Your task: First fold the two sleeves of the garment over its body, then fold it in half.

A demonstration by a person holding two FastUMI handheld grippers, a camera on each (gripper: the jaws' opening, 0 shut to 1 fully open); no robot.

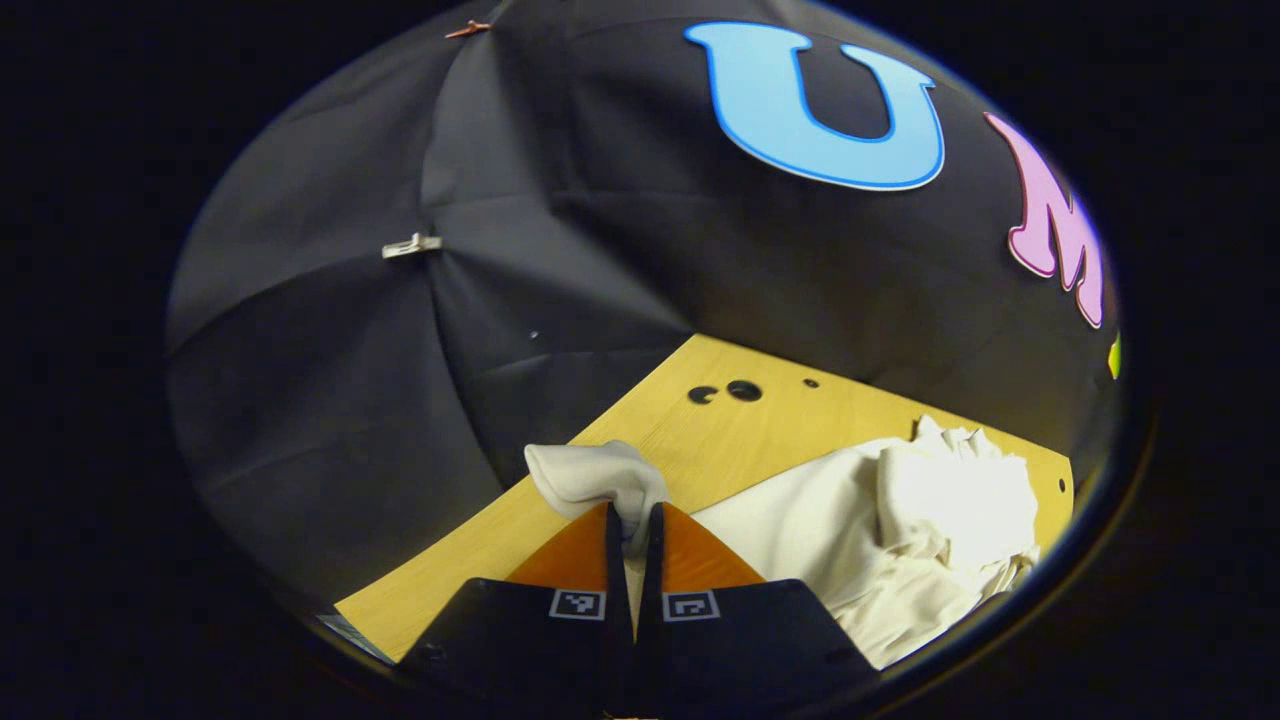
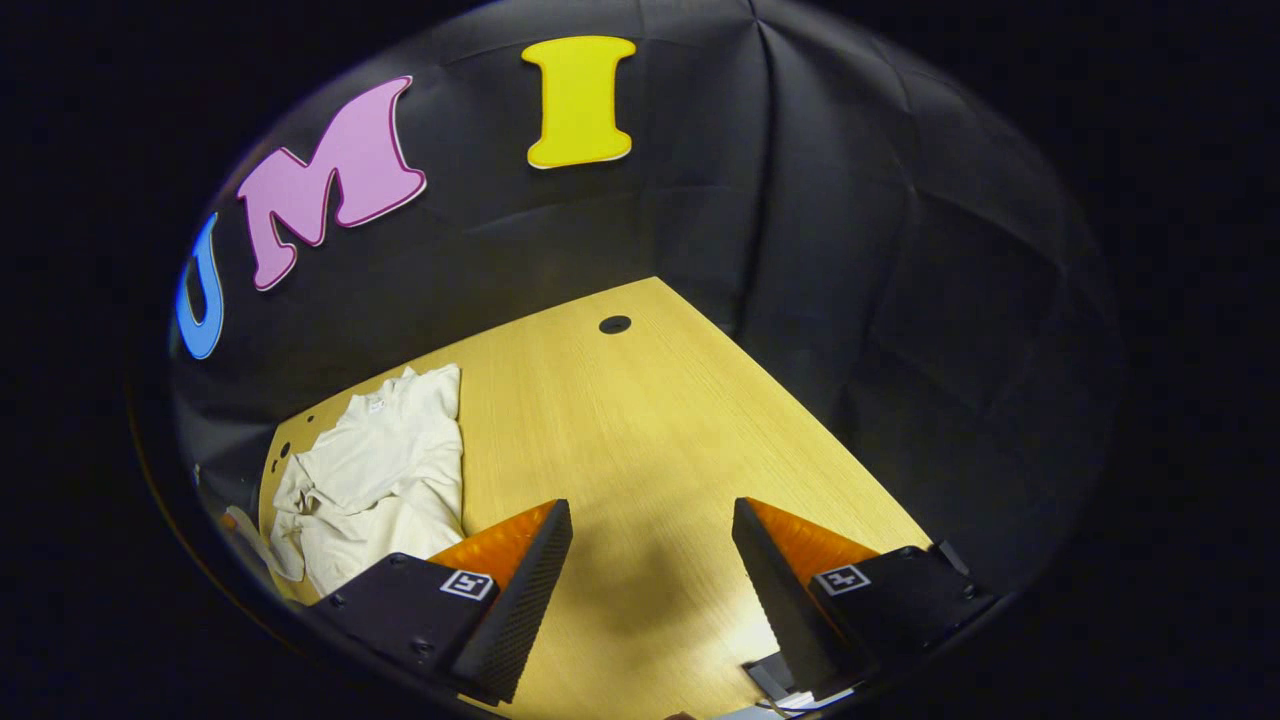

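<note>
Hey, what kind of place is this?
Likely a recording booth, not a home: black cloth wall drapes around a light wooden table with round holes, and a cream garment lies on it.

I see a dim booth with light falling from above onto the bench [image 2: 640,420], which glares pale near my right hand-held gripper [image 2: 652,530]. Fisheye bending curves the bench edges, and the white garment [image 1: 950,500] looks overexposed.

A recording booth: black cloth [image 2: 850,260] hangs as walls close behind a bare wooden table [image 2: 640,420] with drilled holes [image 1: 744,390].
</note>
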